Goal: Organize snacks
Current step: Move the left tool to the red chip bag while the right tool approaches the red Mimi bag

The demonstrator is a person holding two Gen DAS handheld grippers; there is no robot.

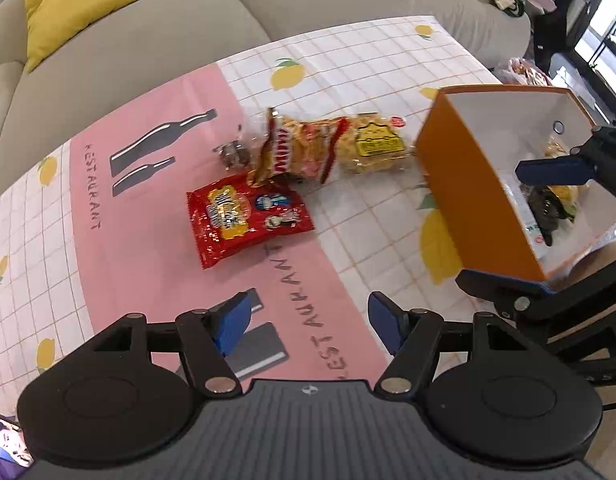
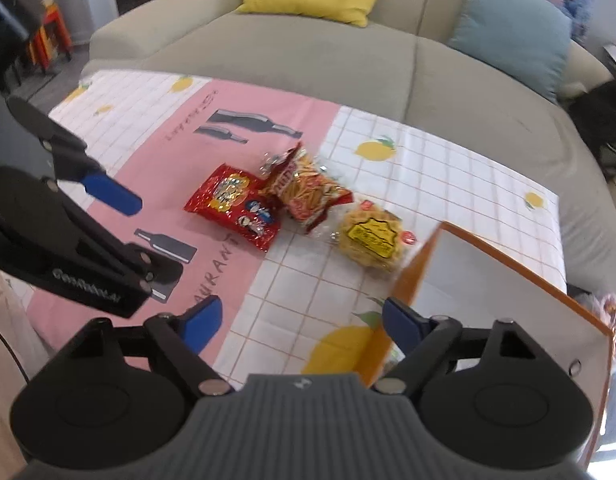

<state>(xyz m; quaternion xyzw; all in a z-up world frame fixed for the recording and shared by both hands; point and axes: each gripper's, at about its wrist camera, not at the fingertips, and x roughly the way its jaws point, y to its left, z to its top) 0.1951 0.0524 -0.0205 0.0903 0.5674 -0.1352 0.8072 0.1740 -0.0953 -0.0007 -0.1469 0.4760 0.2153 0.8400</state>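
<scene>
Box (image 1: 484, 200) contents partly hidden, indistinct.

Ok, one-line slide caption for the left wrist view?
Open left gripper faces three snack packets beside the orange box.

The orange box (image 2: 508, 288) runs off the right edge; snacks inside (image 1: 548, 200) sit partly behind the right claw (image 1: 536, 232).

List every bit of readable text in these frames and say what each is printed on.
"RESTAURANT": tablecloth, on its pink band, printed at least twice.
"GenRobot.AI" (soft, best reading): body of the left claw in the right wrist view.
Red snack bag: yellow lettering blurred, unreadable.
Chip-stick bag: red logo unreadable.
Yellow noodle pack: label too small to read.
Orange box: no text visible.
</scene>
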